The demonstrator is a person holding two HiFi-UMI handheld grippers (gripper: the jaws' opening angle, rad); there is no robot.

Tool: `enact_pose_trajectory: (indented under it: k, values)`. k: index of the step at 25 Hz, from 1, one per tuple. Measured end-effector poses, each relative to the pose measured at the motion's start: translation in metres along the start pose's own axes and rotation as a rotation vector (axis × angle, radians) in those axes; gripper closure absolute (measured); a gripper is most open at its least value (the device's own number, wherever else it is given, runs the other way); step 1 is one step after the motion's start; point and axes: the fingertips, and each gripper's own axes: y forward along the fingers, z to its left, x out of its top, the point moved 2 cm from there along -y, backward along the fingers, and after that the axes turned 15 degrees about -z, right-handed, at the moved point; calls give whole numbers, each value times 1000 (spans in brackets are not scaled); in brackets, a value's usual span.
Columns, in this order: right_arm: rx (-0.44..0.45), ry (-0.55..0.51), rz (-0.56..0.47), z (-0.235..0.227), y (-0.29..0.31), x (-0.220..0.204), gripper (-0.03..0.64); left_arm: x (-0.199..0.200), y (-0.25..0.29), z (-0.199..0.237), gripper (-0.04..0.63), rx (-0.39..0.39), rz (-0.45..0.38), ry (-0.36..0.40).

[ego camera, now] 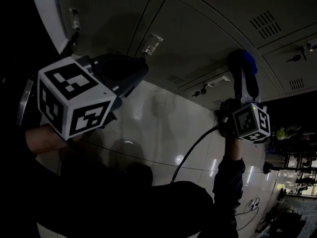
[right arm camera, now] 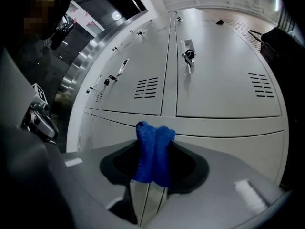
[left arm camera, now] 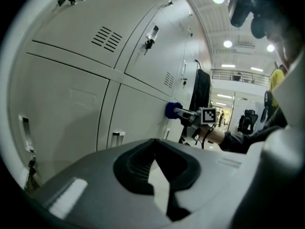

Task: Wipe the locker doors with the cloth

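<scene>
The blue cloth (right arm camera: pixel 153 151) was held bunched between the closed jaws of the right gripper (right arm camera: pixel 151 178), its folded end standing out toward the locker doors (right arm camera: pixel 224 75) that filled the upper half of the right gripper view. The left gripper (left arm camera: pixel 158 180) was shown with its jaws drawn together on nothing, held low in its own frame and apart from the door faces.

Wiping was judged to be under way rather than finished. No streak or damp patch could be made out on any door, so how much had been covered could not be told. The whole bank of doors was judged to be left to wipe.

Contact was settled only by the left gripper view: at centre right of that frame the cloth was seen from the side, pressed against a lower door. In the right gripper view, the cloth hid its own meeting with the panel. The head view was dark, and only there was the glossy floor (ego camera: pixel 163 133) shown, below both grippers.
</scene>
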Motion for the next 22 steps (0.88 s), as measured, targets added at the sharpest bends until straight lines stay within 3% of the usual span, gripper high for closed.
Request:
enact_pose_trajectory:
  k: [13,22]
  values:
    - [331,126,-10,176,58,-18,459,7,-13,-10,595,-20,-13,-8]
    - [370,166,47,227,95,-44,459,10,-29,-3,595,-12,-25,-26]
